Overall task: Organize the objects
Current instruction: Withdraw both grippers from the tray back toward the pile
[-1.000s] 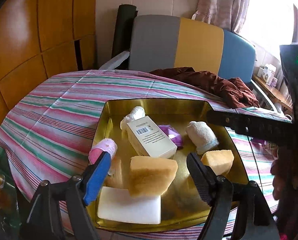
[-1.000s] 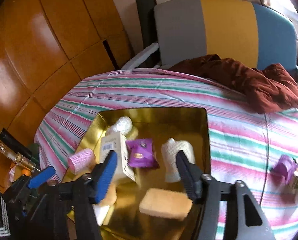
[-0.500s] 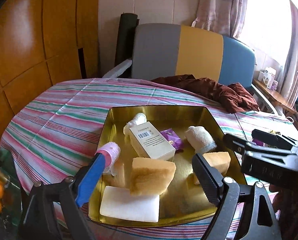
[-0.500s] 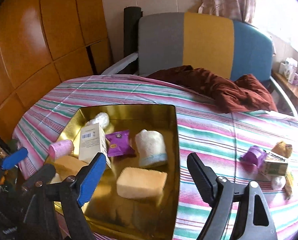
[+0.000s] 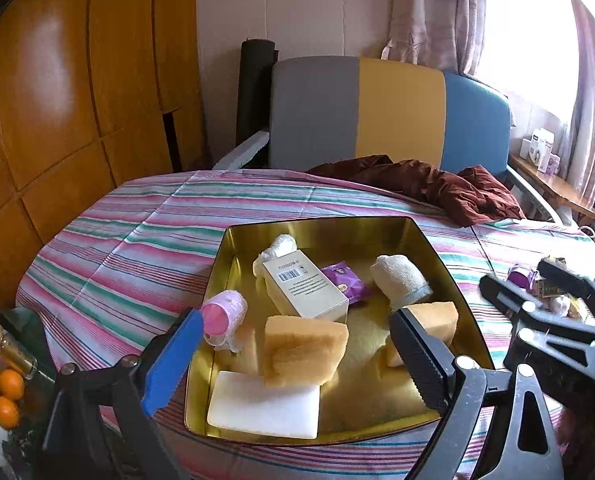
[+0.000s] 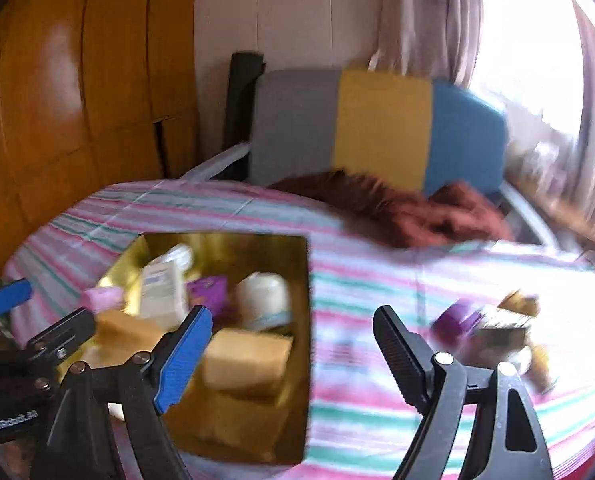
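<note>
Hovering over near edge of gold tray (image 5: 437,248): left hand-held gripper (image 5: 293,354), jaws wide apart, holding nothing. Right hand-held gripper (image 6: 293,346) likewise spread wide, empty, above tray's right rim; view blurred. In tray: barcoded box (image 5: 303,288), two tan sponges (image 5: 303,350), white block (image 5: 263,406), rolled cloth (image 5: 401,280), purple packet (image 5: 343,280), pink roll (image 5: 223,316). Small clutter (image 6: 489,322) loose on striped tablecloth (image 5: 129,248), right of tray.

Round table under a striped cloth (image 5: 137,240); on the cloth, a gold tray (image 5: 463,300) near the front edge; a dark red garment (image 5: 429,188) heaped at the far edge; a small cluster of items (image 6: 485,320) right of the tray, apart from it, too blurred to identify.
</note>
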`<action>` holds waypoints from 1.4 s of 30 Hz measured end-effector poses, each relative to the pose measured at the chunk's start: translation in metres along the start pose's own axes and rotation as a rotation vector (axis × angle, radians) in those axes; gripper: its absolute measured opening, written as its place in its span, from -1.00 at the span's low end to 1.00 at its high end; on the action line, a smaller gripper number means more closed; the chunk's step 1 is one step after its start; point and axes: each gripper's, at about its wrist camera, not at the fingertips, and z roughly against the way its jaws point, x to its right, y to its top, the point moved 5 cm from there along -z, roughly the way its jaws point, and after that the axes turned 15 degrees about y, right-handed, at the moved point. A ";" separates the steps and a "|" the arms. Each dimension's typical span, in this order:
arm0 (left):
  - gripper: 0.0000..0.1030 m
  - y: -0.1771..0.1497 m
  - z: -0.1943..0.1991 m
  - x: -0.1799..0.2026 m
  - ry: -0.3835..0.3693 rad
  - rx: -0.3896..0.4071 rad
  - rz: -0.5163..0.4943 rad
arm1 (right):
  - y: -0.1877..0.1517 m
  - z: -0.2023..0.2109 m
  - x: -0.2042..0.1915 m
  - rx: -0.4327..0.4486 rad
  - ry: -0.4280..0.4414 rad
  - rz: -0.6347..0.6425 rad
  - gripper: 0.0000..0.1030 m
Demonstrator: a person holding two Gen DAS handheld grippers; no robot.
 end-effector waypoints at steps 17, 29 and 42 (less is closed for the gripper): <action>0.87 -0.005 0.006 0.012 -0.004 -0.004 -0.040 | -0.032 0.000 0.013 -0.092 0.043 -0.035 0.63; 0.87 0.001 0.013 0.033 -0.047 0.017 -0.092 | -0.029 0.013 0.045 -0.096 0.015 -0.072 0.63; 0.87 0.012 0.022 0.075 -0.109 0.050 -0.174 | -0.023 0.036 0.118 -0.093 -0.051 -0.180 0.63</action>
